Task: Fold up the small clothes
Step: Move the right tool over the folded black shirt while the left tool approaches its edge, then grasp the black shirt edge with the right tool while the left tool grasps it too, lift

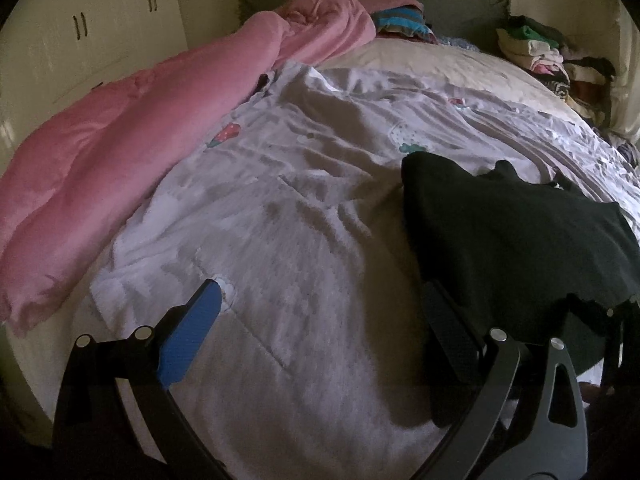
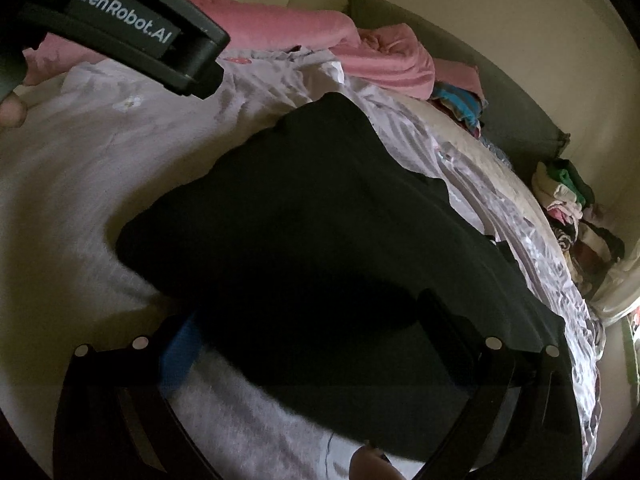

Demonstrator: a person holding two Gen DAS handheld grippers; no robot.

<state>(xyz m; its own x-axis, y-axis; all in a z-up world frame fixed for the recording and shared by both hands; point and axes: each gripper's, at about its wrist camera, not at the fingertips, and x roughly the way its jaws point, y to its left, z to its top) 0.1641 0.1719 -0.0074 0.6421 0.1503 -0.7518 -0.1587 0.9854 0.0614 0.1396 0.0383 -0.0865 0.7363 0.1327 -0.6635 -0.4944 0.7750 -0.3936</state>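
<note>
A black garment (image 2: pixel 320 220) lies spread on the pale bedsheet (image 1: pixel 280 200); in the left wrist view it (image 1: pixel 520 240) is at the right. My left gripper (image 1: pixel 320 286) hovers over the sheet just left of it, open wide with nothing between the blue pad (image 1: pixel 192 328) and the dark finger (image 1: pixel 448 332), whose outer side touches the cloth's edge. My right gripper (image 2: pixel 316 312) is also spread wide, and the black cloth drapes over both fingertips and hides them. The left gripper's body (image 2: pixel 140 36) shows at the upper left of the right wrist view, held by a hand (image 2: pixel 12 108).
A pink duvet (image 1: pixel 120 152) is bunched along the bed's left side. Folded clothes (image 1: pixel 540 52) are stacked at the far right by the grey headboard (image 1: pixel 460 4), with striped fabric (image 1: pixel 400 24) beside it. White wardrobe doors (image 1: pixel 80 28) stand at the left.
</note>
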